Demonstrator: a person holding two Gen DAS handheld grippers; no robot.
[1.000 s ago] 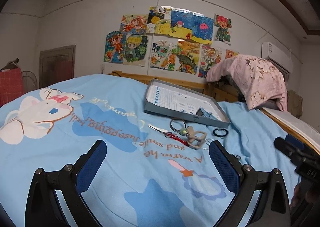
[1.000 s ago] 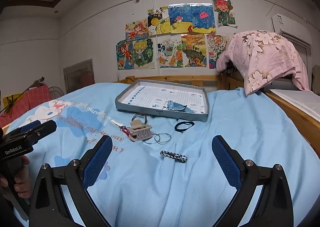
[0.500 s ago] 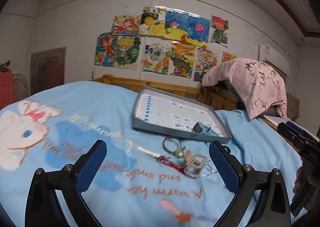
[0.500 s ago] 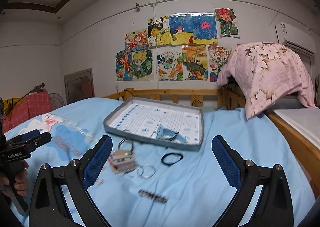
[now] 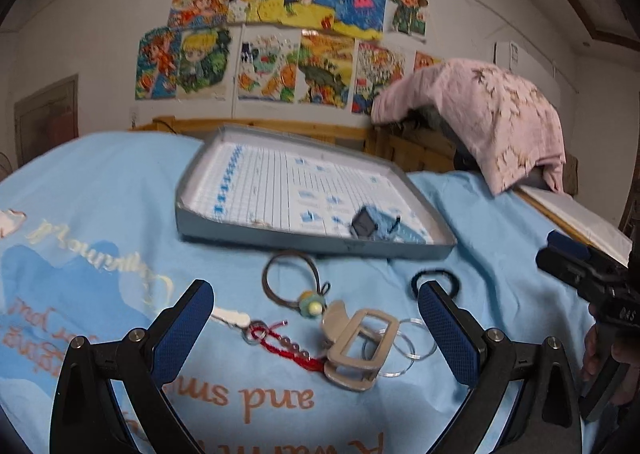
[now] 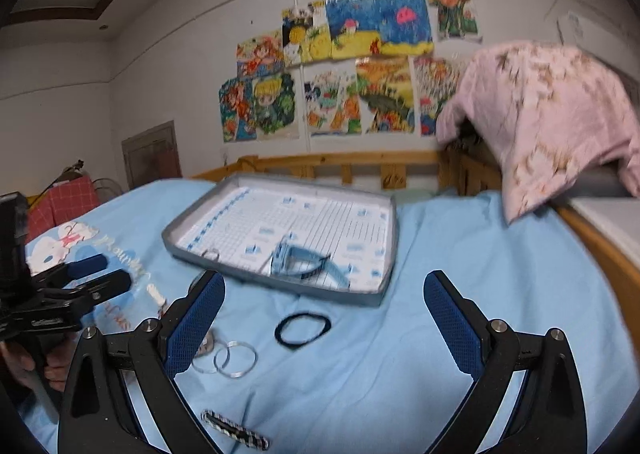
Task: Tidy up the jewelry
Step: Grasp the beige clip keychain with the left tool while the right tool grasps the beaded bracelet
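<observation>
- children's bright drawings point(image 5: 280, 41) cover the far wall above a bed dressed in a pale blue sheet point(image 6: 460, 314), and the jewelry lies scattered on that sheet.
- nearest the left gripper point(image 5: 316, 330): a beige hair claw point(image 5: 356, 346) touching thin silver rings point(image 5: 408, 342), a red cord bracelet point(image 5: 280, 346), and a dark hoop with a green bead point(image 5: 288, 282) just beyond.
- a black hair tie point(image 6: 303, 329) lies between the right gripper point(image 6: 324, 330) and the grey tray point(image 6: 280, 286); a black-and-white patterned clip point(image 6: 236, 430) sits nearest that camera.
- the tray, lined with a blue-and-white grid, already holds a light blue watch point(image 6: 296, 258).
- both sets of jaws stand wide open and hold nothing, hovering over the loose pieces.
- the step looks like choosing the next piece: the left seems aimed at the hair claw, the right at the hair tie. the next move calls for lowering, closing on one thin item against soft fabric, then carrying it to the tray.
- writing: orange script on the sheet, upside down, reads "and" plus partial words; the right gripper's side shows characters too blurred to trust.
- a pink floral blanket point(image 6: 540, 117) drapes the wooden frame beside the bed.
</observation>
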